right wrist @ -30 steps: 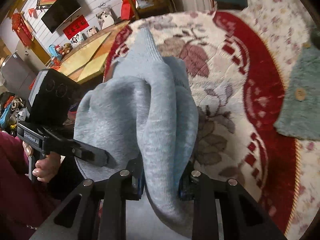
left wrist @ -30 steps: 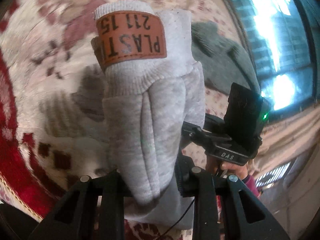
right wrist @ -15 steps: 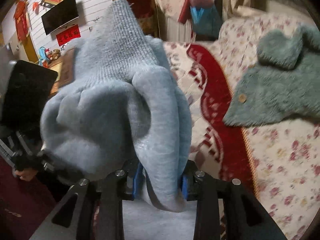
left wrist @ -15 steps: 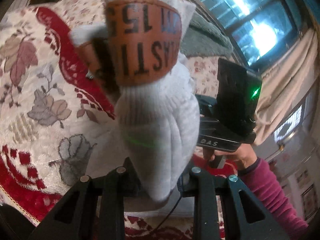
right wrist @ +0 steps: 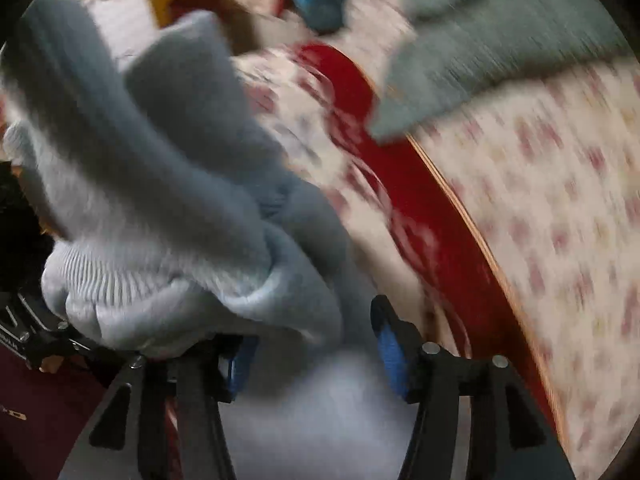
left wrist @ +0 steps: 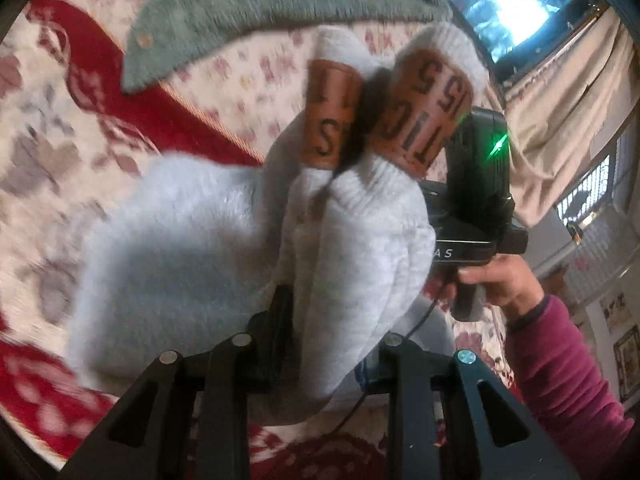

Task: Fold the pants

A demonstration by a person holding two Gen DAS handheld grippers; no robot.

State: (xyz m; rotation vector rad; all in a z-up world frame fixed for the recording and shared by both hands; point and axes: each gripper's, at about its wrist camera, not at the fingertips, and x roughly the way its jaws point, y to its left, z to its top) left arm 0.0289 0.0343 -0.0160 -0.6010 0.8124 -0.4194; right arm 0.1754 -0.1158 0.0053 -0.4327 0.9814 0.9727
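In the left wrist view, the left gripper (left wrist: 332, 344) sat at the bottom centre of the frame, its jaws narrow and clamped on a bunched fold of the light grey pants (left wrist: 224, 264). The fabric rose from between the jaws into the middle of the frame and spread toward the left. At the top of the bunch, just above centre, the ribbed waistband (left wrist: 376, 188) carried a brown leather patch (left wrist: 424, 120) with dark lettering, creased into two halves. Behind the pants, at right of centre, the person's right hand (left wrist: 500, 280) in a magenta sleeve (left wrist: 560, 372) gripped the handle of the other black device, which showed a green light. A red and cream floral cover (left wrist: 168, 120) filled the left and bottom, with a fluffy green garment (left wrist: 240, 12) lying on it at the upper centre. A bright window (left wrist: 512, 8) stood at upper right.

In the right wrist view, which was blurred, the right gripper (right wrist: 316, 356) at the bottom centre had its jaws opening, the blue pads (right wrist: 388, 354) clear of the cloth on the right side. The pants (right wrist: 168, 208) were draped across the left half of the frame and over the left finger, with more grey fabric low between the jaws. The floral cover (right wrist: 540, 220) and green garment (right wrist: 500, 40) filled the right.
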